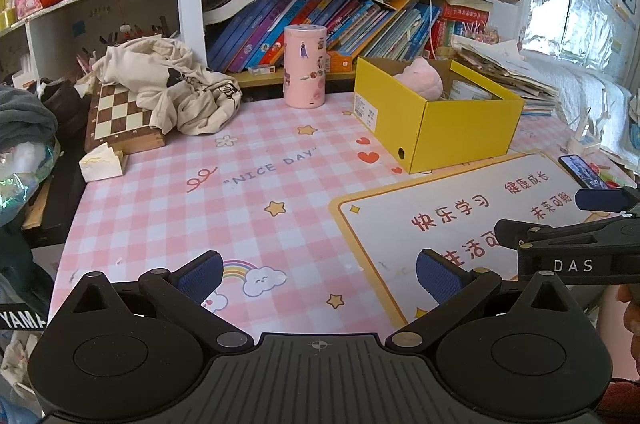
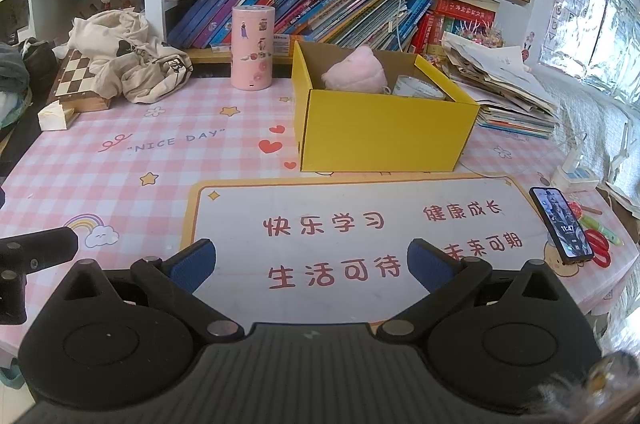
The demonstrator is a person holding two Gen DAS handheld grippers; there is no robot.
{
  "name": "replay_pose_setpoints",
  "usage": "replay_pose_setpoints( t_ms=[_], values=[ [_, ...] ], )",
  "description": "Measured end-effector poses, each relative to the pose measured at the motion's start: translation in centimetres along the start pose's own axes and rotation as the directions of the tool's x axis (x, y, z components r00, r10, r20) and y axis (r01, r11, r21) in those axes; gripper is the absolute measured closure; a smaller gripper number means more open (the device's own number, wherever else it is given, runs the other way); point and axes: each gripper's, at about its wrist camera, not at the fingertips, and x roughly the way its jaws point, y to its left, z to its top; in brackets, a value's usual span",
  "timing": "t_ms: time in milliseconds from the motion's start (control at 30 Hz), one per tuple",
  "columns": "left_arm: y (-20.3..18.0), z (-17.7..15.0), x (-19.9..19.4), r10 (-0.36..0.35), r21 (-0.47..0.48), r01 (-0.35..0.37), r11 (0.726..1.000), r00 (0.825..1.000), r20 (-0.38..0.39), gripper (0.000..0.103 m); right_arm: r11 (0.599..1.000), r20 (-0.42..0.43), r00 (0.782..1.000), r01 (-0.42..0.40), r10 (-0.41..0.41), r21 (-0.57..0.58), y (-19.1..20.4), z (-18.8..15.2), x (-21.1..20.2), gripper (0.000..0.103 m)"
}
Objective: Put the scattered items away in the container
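Note:
An open yellow cardboard box point(image 1: 452, 128) point(image 2: 384, 132) stands on the pink checked desk mat. Inside it lie a pink plush item point(image 1: 420, 80) point(image 2: 356, 70) and a white round tin point(image 2: 418, 89). My left gripper point(image 1: 318, 276) is open and empty, low over the mat's front left. My right gripper point(image 2: 310, 264) is open and empty, over the white panel with red characters, in front of the box. The right gripper's fingers point(image 1: 600, 200) show at the right edge of the left wrist view. The left gripper's finger point(image 2: 40, 248) shows at the left edge of the right wrist view.
A pink cylinder point(image 1: 305, 66) point(image 2: 253, 47) stands left of the box. Crumpled beige cloth point(image 1: 176, 92) lies on a chessboard point(image 1: 120, 124) at the back left. A phone point(image 2: 560, 224) and red scissors point(image 2: 602, 250) lie at the right. Bookshelves stand behind, stacked papers point(image 2: 500, 80) at the right.

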Motion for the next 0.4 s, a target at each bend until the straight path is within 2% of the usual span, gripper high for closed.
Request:
replay_pose_setpoints(
  t_ms=[400],
  values=[
    [0.53,-0.03,0.07,-0.016,-0.013,0.016,1.0,1.0,0.008,0.0,1.0,-0.008,1.0,-0.003,0.003,-0.008,0.38,0.13,0.37,0.0]
  ],
)
